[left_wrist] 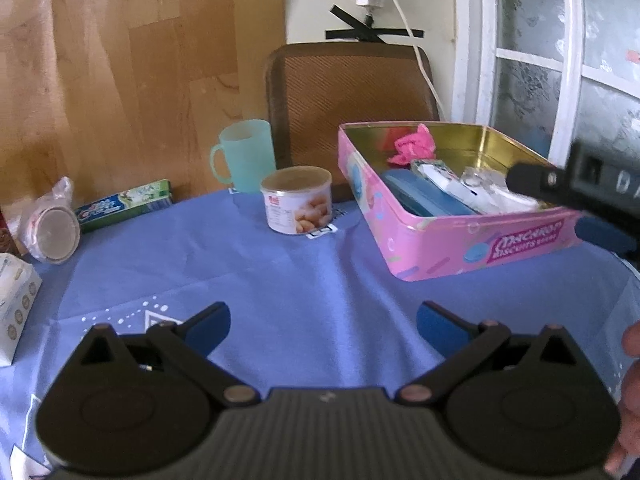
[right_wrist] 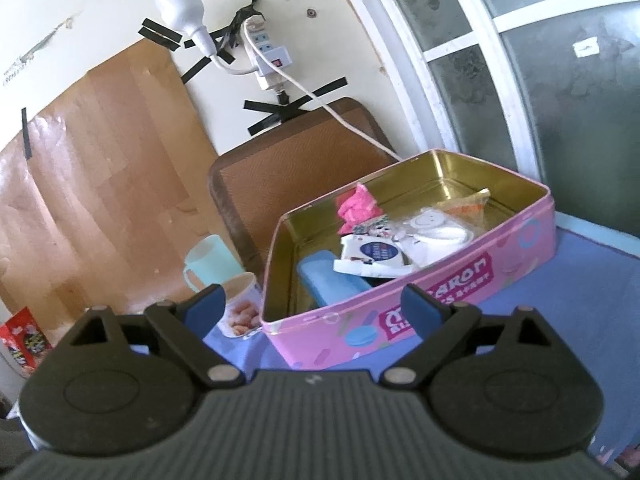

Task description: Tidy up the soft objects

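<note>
I see one pink biscuit tin (right_wrist: 432,312) standing open on the blue-clothed surface (left_wrist: 280,280). Inside it I count five soft or small items:

1. One crumpled pink cloth (right_wrist: 358,208) near the far left wall.
2. One blue case (right_wrist: 332,282) against the near left wall.
3. One white printed packet (right_wrist: 374,258) partly lying on the blue case.
4. One clear-wrapped white round item (right_wrist: 436,230) in the middle.
5. One orange sachet (right_wrist: 468,204) propped at the far side.

Outside the tin I count one mint-green mug (left_wrist: 244,156), one round can (left_wrist: 297,205) with its top open, one toothpaste box (left_wrist: 126,204), one round lidded container in clear plastic (left_wrist: 54,228) and one white box (left_wrist: 16,300) at the left edge. All five stand apart from the tin. One brown chair back (left_wrist: 348,96) rises behind the surface.

Left gripper (left_wrist: 322,322): fingers released and spread wide, nothing between them, hovering above bare cloth in front of the tin.

Right gripper (right_wrist: 312,310): fingers released and spread wide, nothing held, positioned at the near wall of the tin. In the left wrist view its fingers (left_wrist: 532,178) reach in over the tin's right end.
</note>
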`<state>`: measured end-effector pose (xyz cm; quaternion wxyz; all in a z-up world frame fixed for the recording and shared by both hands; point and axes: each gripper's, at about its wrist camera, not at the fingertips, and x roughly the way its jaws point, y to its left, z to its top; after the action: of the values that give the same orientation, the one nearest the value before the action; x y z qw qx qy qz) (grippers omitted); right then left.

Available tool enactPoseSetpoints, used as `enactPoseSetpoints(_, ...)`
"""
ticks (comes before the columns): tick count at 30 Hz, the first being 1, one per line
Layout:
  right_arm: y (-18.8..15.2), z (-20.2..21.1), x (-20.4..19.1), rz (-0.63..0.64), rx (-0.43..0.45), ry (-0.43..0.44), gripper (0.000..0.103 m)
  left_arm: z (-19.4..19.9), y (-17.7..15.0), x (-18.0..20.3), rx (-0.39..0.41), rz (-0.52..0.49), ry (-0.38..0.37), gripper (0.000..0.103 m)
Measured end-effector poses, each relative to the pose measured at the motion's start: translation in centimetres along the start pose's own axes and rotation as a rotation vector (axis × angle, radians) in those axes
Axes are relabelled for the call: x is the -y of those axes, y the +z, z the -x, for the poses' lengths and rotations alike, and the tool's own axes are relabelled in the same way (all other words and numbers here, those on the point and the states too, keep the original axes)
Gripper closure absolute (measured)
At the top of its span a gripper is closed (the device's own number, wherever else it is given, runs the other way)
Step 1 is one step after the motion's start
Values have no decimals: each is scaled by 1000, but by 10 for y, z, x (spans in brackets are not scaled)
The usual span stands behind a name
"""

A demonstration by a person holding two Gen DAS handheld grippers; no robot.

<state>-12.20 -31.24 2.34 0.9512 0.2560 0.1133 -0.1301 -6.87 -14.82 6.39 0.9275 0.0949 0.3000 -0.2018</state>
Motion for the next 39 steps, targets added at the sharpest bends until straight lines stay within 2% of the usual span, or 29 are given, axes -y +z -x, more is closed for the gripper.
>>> enactPoseSetpoints(4, -3, -2, 0, -1, 9, -48, 6, 5, -3, -3, 34, -9, 24, 0)
enactPoseSetpoints(8, 1, 4, -6, 14, 35, -45, 6, 6, -2, -7, 19, -4, 4, 0)
enactPoseSetpoints(13, 1, 7, -9, 19, 57, -47, 3, 7, -1, -9, 23, 5, 23, 0)
enactPoseSetpoints(27, -2, 2, -4, 10, -27, 16, 2, 3, -2, 1, -3, -18, 22, 0)
enactPoseSetpoints(39, 0, 4, -1, 15, -18, 23, 2, -2, -2, 4, -11, -31, 34, 0)
